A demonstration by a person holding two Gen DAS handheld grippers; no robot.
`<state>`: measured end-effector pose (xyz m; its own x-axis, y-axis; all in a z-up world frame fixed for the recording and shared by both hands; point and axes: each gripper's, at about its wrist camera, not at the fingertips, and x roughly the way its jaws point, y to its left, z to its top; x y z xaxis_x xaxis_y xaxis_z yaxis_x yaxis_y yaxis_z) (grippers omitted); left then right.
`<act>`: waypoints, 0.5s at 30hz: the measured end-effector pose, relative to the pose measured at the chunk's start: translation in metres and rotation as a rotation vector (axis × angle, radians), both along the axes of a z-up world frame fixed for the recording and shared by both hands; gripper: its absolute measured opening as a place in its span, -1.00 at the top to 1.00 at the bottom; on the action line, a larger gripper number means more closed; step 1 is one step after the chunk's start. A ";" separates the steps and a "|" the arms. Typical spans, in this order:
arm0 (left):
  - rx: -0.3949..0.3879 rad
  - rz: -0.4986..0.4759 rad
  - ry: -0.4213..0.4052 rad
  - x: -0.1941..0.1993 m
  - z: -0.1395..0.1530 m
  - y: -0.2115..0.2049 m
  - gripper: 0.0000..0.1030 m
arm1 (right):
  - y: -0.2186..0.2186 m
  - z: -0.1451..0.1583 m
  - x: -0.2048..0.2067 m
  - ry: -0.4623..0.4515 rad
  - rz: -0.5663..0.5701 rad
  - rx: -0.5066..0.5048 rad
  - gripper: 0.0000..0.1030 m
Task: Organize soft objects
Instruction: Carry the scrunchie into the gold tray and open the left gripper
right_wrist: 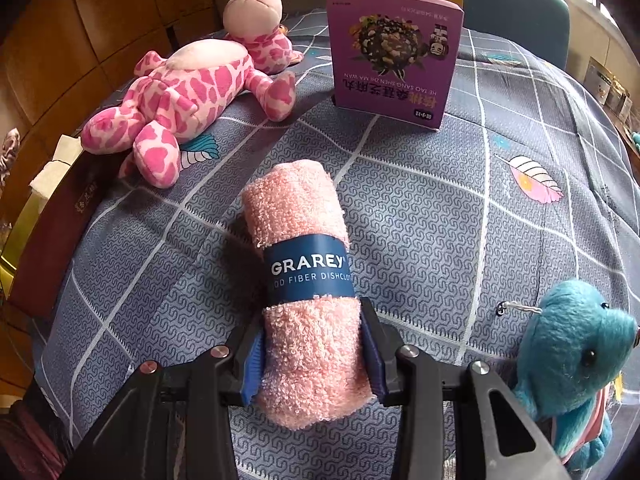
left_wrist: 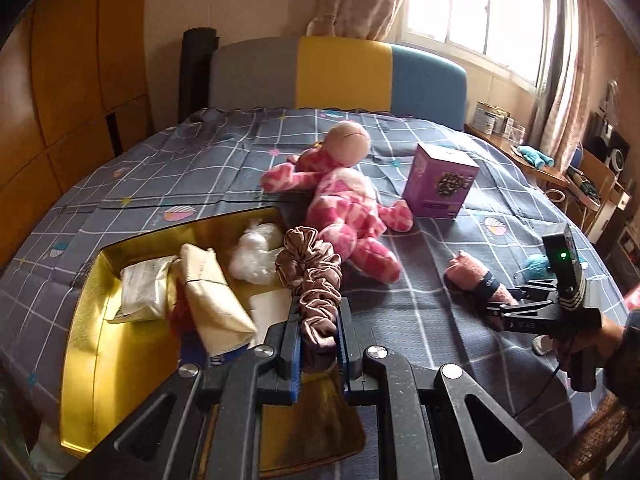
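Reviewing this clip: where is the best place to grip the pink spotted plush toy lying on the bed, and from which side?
Probably the pink spotted plush toy across its torso, from above: it lies flat on the bedspread, its body the thickest, most central part. The limbs splay out and would dangle.

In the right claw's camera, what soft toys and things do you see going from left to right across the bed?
Pink spotted plush toy → rolled pink dishcloth, gripped in the right claw → purple box → blue plush toy.
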<state>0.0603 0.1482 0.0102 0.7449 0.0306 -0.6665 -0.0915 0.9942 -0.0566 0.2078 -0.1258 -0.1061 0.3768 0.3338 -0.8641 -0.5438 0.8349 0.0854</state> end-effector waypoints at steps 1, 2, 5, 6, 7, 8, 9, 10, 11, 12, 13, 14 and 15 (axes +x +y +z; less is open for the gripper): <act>-0.001 0.009 0.004 -0.001 -0.001 0.004 0.73 | 0.001 0.000 0.000 -0.002 0.000 -0.004 0.20; -0.004 0.016 0.007 -0.002 -0.002 0.008 0.73 | 0.002 0.000 0.001 -0.003 0.002 -0.008 0.20; -0.027 0.047 0.022 -0.007 -0.006 0.025 0.73 | 0.005 -0.001 0.002 -0.011 0.009 -0.026 0.21; -0.037 0.062 0.027 -0.009 -0.008 0.033 0.73 | 0.006 0.000 0.001 -0.020 0.014 -0.035 0.21; -0.044 0.079 0.033 -0.012 -0.009 0.042 0.73 | 0.007 -0.001 -0.001 -0.030 0.020 -0.044 0.21; -0.048 0.098 0.037 -0.014 -0.010 0.051 0.73 | 0.008 -0.001 -0.002 -0.036 0.025 -0.050 0.20; -0.054 0.119 0.041 -0.017 -0.011 0.060 0.73 | 0.010 -0.001 -0.002 -0.040 0.029 -0.054 0.20; -0.065 0.149 0.047 -0.021 -0.013 0.074 0.73 | 0.010 -0.001 -0.002 -0.043 0.031 -0.056 0.20; -0.073 0.170 0.051 -0.024 -0.014 0.084 0.73 | 0.010 -0.001 -0.002 -0.044 0.031 -0.058 0.19; -0.082 0.201 0.058 -0.028 -0.016 0.098 0.73 | 0.011 -0.001 -0.002 -0.046 0.032 -0.060 0.19; -0.087 0.233 0.066 -0.032 -0.018 0.112 0.73 | 0.011 -0.001 -0.002 -0.048 0.033 -0.063 0.19; -0.093 0.260 0.072 -0.035 -0.020 0.124 0.73 | 0.012 -0.001 -0.002 -0.051 0.035 -0.068 0.19; -0.098 0.286 0.077 -0.038 -0.022 0.135 0.73 | 0.013 -0.001 -0.002 -0.054 0.036 -0.072 0.19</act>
<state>0.0222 0.2830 -0.0118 0.6624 0.1645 -0.7309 -0.3745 0.9177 -0.1328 0.2054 -0.1132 -0.1076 0.4120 0.2861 -0.8651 -0.5760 0.8174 -0.0039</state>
